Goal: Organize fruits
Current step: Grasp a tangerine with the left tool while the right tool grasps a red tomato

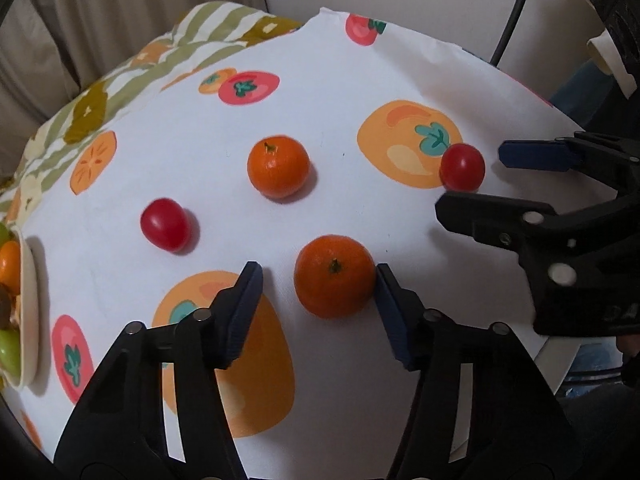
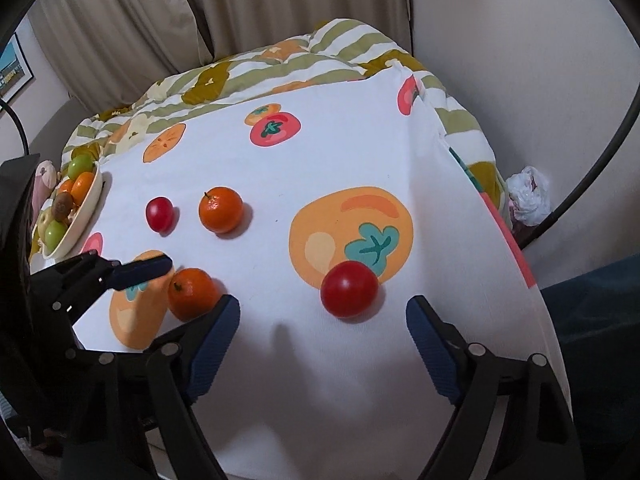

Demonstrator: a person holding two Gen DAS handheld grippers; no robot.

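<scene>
The left gripper [image 1: 318, 280] has its jaws half wide around an orange [image 1: 334, 275] near the front edge of the table [image 1: 344, 92]; one pad touches the orange's side, the other stands apart from it, so there is no hold yet. The right gripper [image 2: 322, 320] has its jaws wide, with a red tomato [image 2: 349, 289] lying just ahead of the gap, near the front right corner, and not between the pads. The main risk, as I judge it, is rolling: both fruits are round and smooth and the cloth under them is flat, so a push from only one pad may send the orange sideways out of the jaws. The tomato has a glossy, thin skin and looks soft, so a hard squeeze may bruise or split it; if the jaws close too early they may knock it toward the right edge, which is near. The two grippers work close together and may hit each other. The orange has a dimpled, matte peel with a small green stem on top, and should bear a firmer grip. The pads are blue and ribbed, the arms hard black plastic. A second orange [image 1: 278, 166] and a second tomato [image 1: 165, 223] lie further toward the middle. A pale oval bowl [image 2: 86, 206] with mixed fruits stands at the left edge, probably the goal.
</scene>
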